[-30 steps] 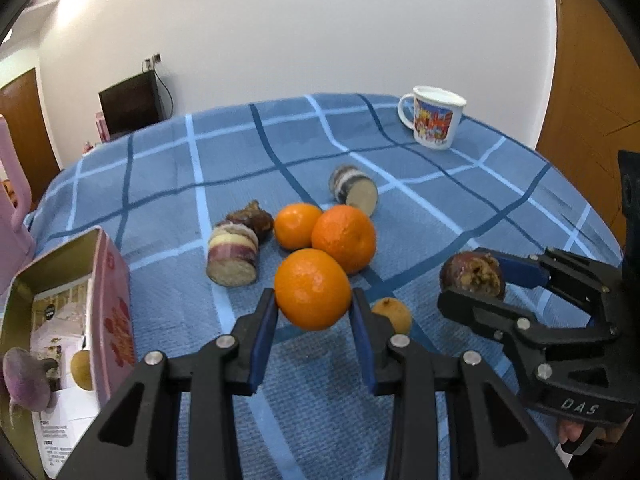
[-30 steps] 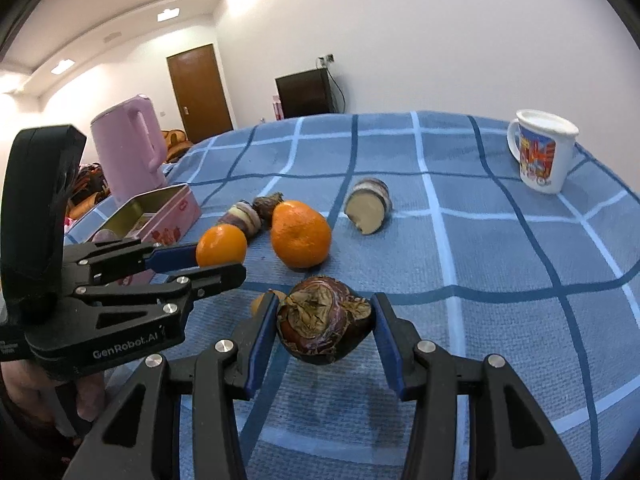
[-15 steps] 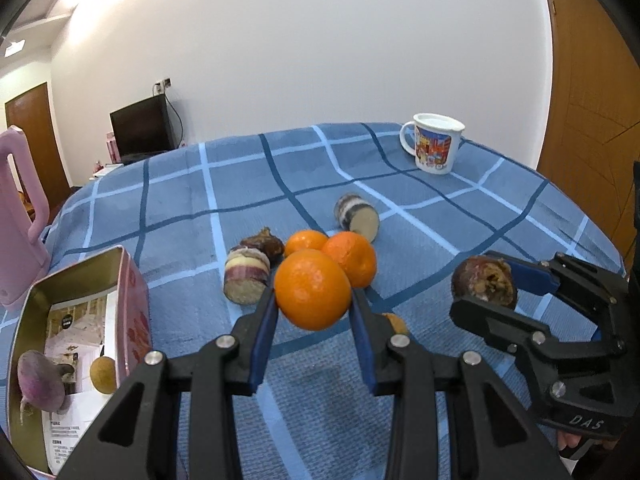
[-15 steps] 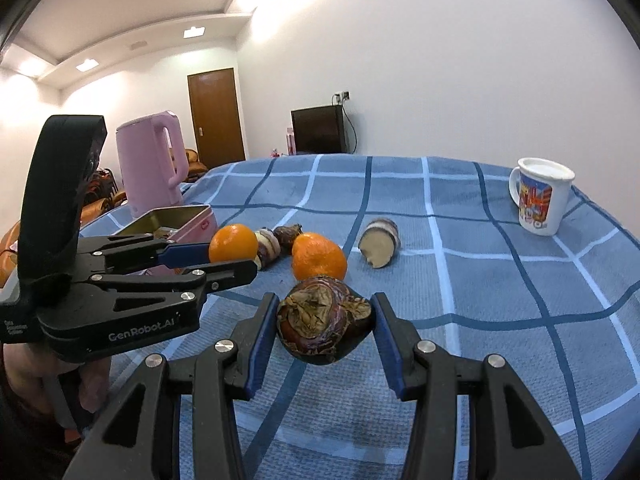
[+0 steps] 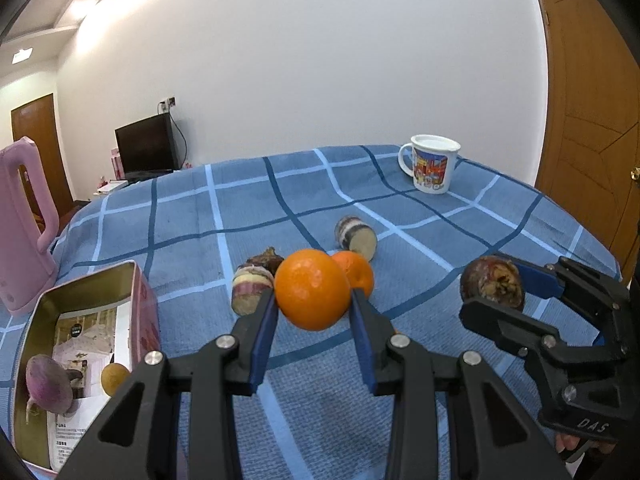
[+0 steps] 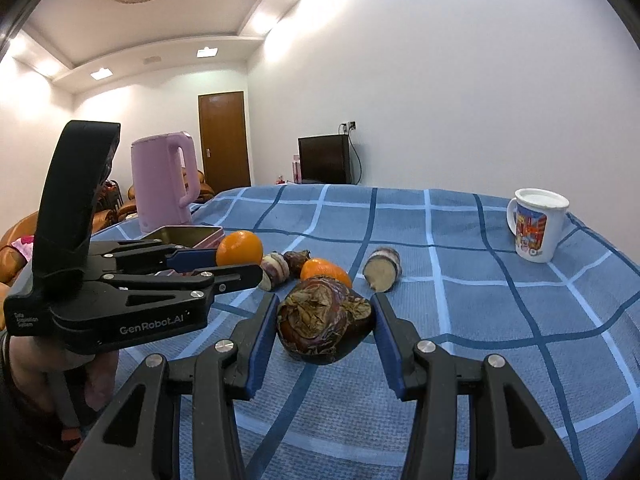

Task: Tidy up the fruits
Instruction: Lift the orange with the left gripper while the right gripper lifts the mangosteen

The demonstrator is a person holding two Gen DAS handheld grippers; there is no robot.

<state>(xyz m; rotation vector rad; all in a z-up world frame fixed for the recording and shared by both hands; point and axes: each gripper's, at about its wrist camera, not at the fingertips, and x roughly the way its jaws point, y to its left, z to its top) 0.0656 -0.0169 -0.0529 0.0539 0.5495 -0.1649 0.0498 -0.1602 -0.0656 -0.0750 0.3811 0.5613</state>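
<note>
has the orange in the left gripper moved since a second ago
Yes. The round orange clamped in the left gripper has risen, now covering fruit on the blue checked tablecloth that earlier showed above it.

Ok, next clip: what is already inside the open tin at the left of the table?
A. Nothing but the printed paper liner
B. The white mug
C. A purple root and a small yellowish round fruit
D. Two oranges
C. In the left wrist view the tin holds a purple root and a small yellowish fruit lying on its paper liner.
</note>
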